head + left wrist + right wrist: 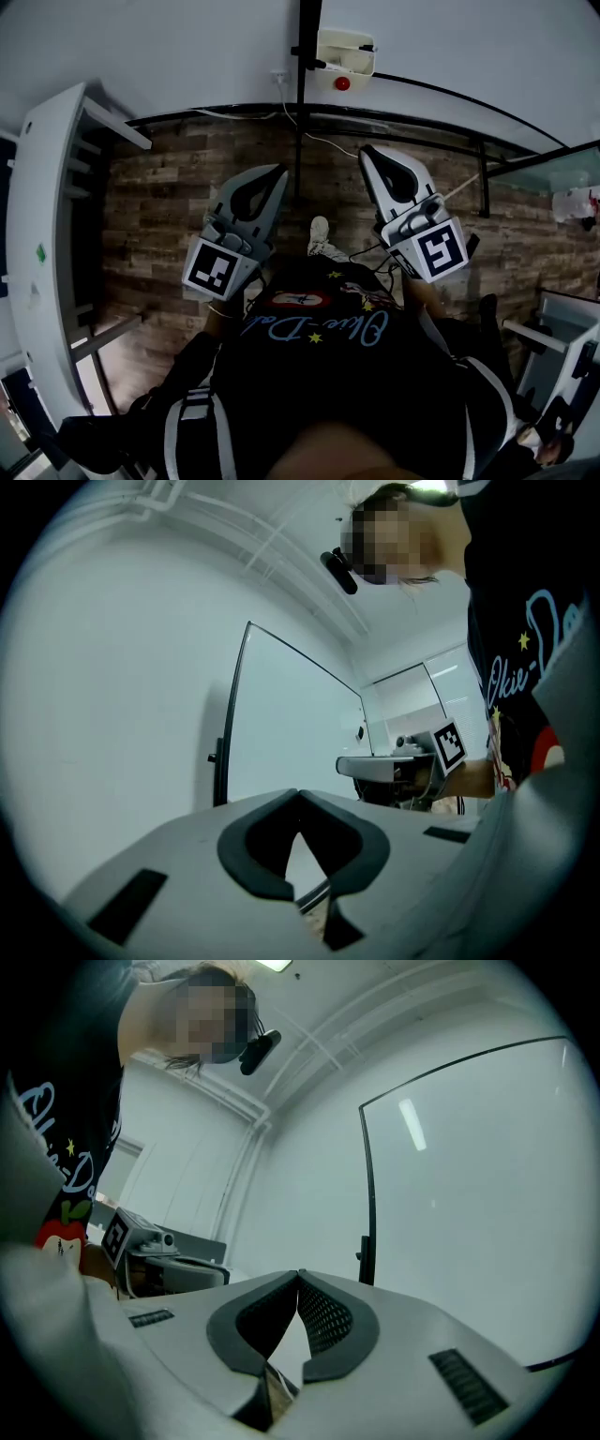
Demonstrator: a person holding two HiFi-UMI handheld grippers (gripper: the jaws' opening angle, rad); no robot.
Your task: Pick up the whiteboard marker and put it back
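Note:
No whiteboard marker shows in any view. A person in a black printed shirt holds both grippers close in front of the body. My left gripper (278, 172) is shut, its dark pads meeting at the tips (298, 795) with nothing between them. My right gripper (367, 151) is shut and empty too, its tips touching (298, 1277). Both point up along a white wall. A black-framed whiteboard (291, 724) stands ahead of the left gripper, and the right gripper view has the whiteboard (469, 1194) on its right.
A wood-plank floor (159, 206) lies below, with a white shoe (320, 234) between the grippers. A white shelf unit (47, 234) stands at the left. A black post with a white box and red button (345, 54) is at the wall. A glass surface (562, 169) sits at the right.

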